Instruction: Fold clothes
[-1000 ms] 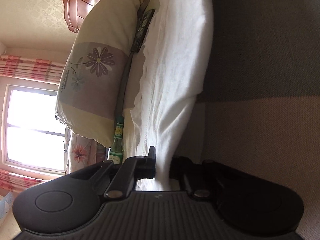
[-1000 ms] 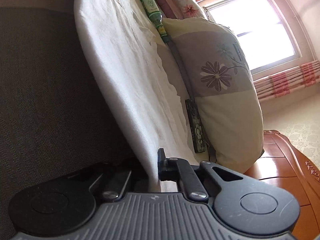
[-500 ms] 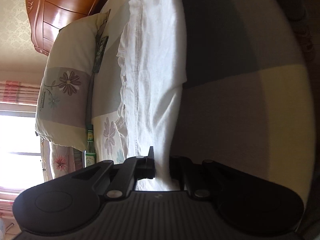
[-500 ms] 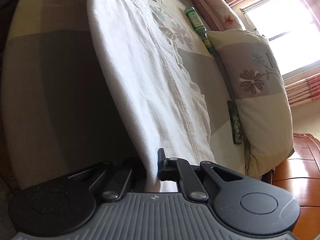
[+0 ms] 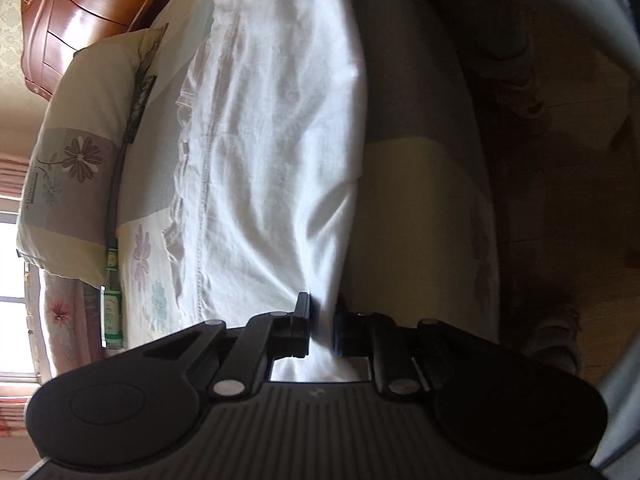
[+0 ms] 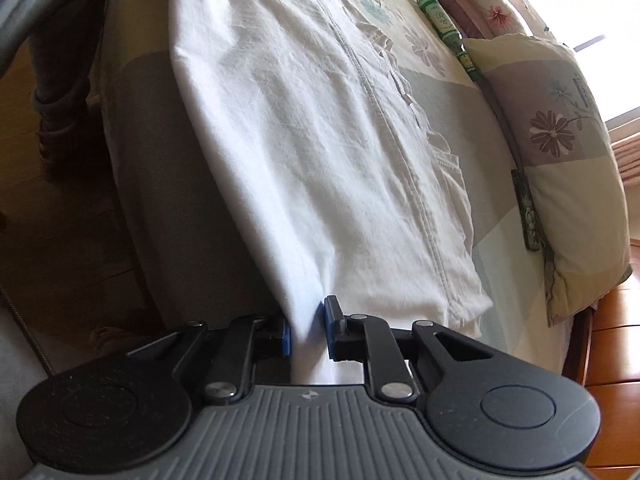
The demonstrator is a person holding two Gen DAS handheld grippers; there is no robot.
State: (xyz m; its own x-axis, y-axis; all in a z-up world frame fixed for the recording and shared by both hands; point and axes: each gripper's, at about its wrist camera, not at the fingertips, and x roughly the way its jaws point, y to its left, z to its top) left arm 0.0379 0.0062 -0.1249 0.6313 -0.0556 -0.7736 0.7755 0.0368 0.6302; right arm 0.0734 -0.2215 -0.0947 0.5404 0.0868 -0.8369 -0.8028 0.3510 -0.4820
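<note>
Left wrist: left hand-held gripper [image 5: 322, 330] opening, white garment [image 5: 276, 152] edge between jaws at 6 o'clock, spread on bed [image 5: 416, 208]. Right hand-held gripper [image 6: 307, 334] likewise opening. Risk: uneven release skews fold, slides toward bed edge.

Both tongs [image 5: 322, 326] [image 6: 307, 330] angled down, jaws opening

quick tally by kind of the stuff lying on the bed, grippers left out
white garment: 1
floral pillow: 1
green glass bottle: 1
dark remote control: 1
total: 4
</note>
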